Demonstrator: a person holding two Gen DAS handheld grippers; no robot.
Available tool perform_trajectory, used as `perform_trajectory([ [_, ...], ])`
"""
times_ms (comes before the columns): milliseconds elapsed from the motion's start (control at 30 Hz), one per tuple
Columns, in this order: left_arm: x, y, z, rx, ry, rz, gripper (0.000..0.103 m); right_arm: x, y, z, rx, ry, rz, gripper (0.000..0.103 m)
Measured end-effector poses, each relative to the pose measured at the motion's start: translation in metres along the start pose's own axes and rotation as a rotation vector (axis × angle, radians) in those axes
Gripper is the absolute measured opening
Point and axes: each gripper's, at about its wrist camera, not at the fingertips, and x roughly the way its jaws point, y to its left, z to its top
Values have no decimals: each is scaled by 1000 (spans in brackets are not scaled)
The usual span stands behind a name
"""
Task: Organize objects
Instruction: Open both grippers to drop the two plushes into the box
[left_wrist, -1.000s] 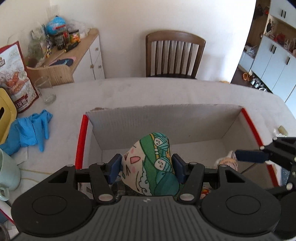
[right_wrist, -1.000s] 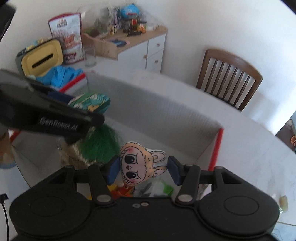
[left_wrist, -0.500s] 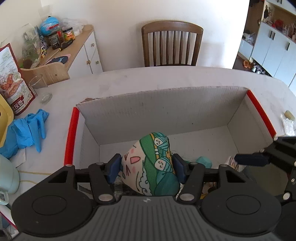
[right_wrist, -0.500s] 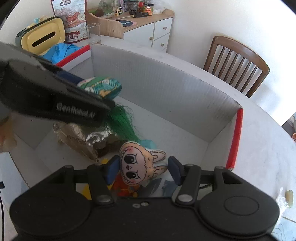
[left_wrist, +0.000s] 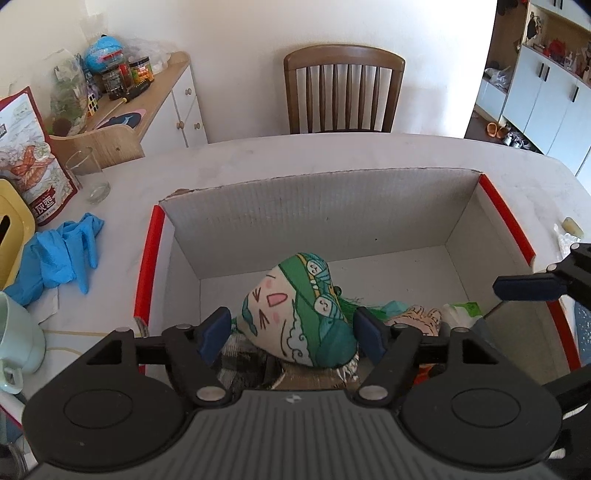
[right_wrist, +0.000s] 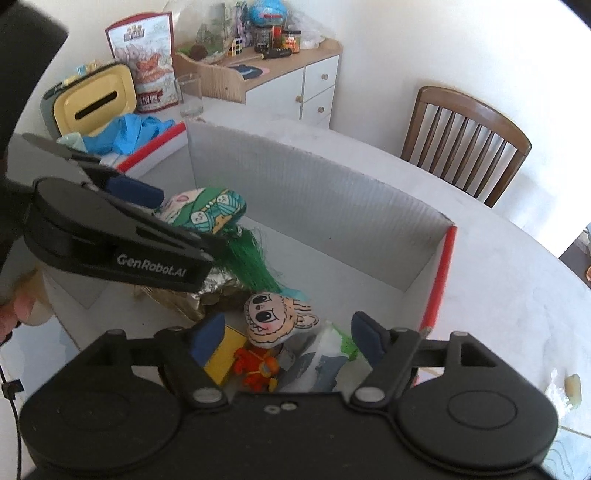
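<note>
Two toys over the box, both claws spread

Left claw (left_wrist: 291, 334) wide apart either side of green doll (left_wrist: 301, 314), pads not touching, doll resting on foil bag (right_wrist: 184, 295) inside cardboard box (left_wrist: 317, 221). Right claw (right_wrist: 286, 338) gaping above bunny doll (right_wrist: 275, 319), lying low in box among orange figure (right_wrist: 258, 367) and yellow block (right_wrist: 221, 354); blue gloves (left_wrist: 59, 254) left of box on counter (left_wrist: 332, 155)

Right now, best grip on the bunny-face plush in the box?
Pinch the bunny-face plush across its flat head, coming straight down from above. It lies face-up on the clutter in the box, ears toward the red edge, already between the open right gripper fingers.
</note>
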Motion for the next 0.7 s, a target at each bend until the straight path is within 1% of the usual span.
perform_trajectory([
  [167, -15, -4, -3, 8, -18, 12, 73, -15, -6, -2, 14, -24, 20, 78],
  [233, -23, -6, -4, 12, -33, 14, 77, -24, -8, -3, 19, -38, 33, 78],
  [400, -47, -13, -6, 14, -74, 16, 80, -49, -12, -9, 37, -76, 76, 79],
  [467, -57, -16, -7, 7, -85, 11, 81, -59, -14, -11, 36, -91, 81, 79],
  [533, -66, -20, -7, 3, -100, 2, 82, -72, -16, -14, 40, -113, 91, 86],
  [700, -92, -37, -12, 3, -137, -4, 83, -103, -25, -23, 48, -161, 113, 87],
])
